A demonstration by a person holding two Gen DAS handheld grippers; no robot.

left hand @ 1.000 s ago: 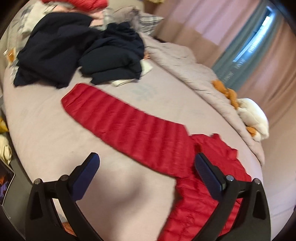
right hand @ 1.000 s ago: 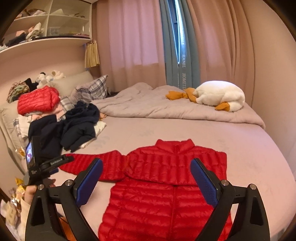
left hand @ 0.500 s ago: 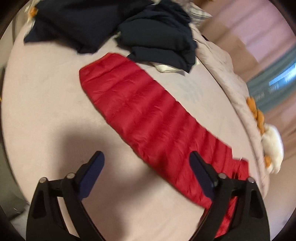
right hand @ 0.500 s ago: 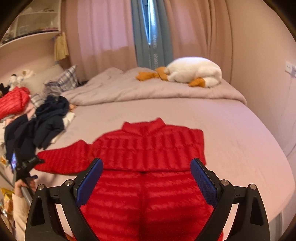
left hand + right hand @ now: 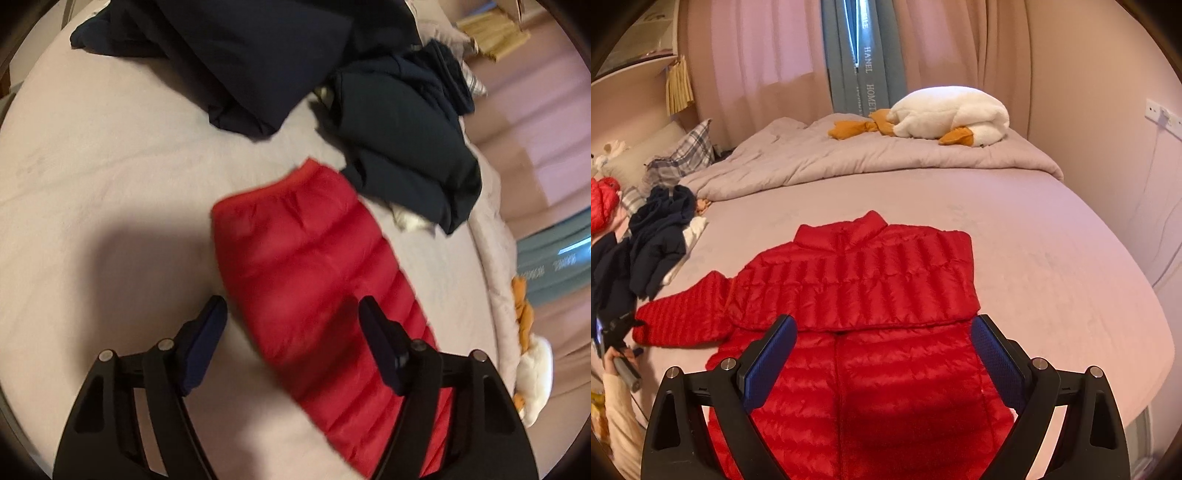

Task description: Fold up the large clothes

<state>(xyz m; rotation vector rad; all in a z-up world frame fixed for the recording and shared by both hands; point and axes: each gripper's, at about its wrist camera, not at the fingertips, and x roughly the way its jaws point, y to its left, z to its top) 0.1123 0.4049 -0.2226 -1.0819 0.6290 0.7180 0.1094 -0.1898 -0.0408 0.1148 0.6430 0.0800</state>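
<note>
A red puffer jacket [image 5: 857, 280] lies flat on the pink bed [image 5: 1052, 258], collar toward the far side. Its one outstretched sleeve [image 5: 683, 314] reaches toward the left edge. In the left wrist view that sleeve [image 5: 314, 258] runs diagonally, with the cuff at the far end. My left gripper [image 5: 291, 328] hovers low over the sleeve, which lies between the closing jaws; the pads do not press on it. My right gripper [image 5: 882, 350] stands open above the jacket's lower front, holding nothing.
Dark navy clothes [image 5: 399, 122] are heaped just beyond the cuff. A rumpled duvet [image 5: 849, 155] with a white plush goose [image 5: 945, 114] covers the far side. Plaid pillow [image 5: 683, 155] at the left. A person's hand [image 5: 617, 365] holds the left gripper at the bed's left edge.
The left gripper has dropped and rolled toward the sleeve's cuff end, and its jaws have narrowed. The right gripper has moved lower and closer over the jacket's body.
</note>
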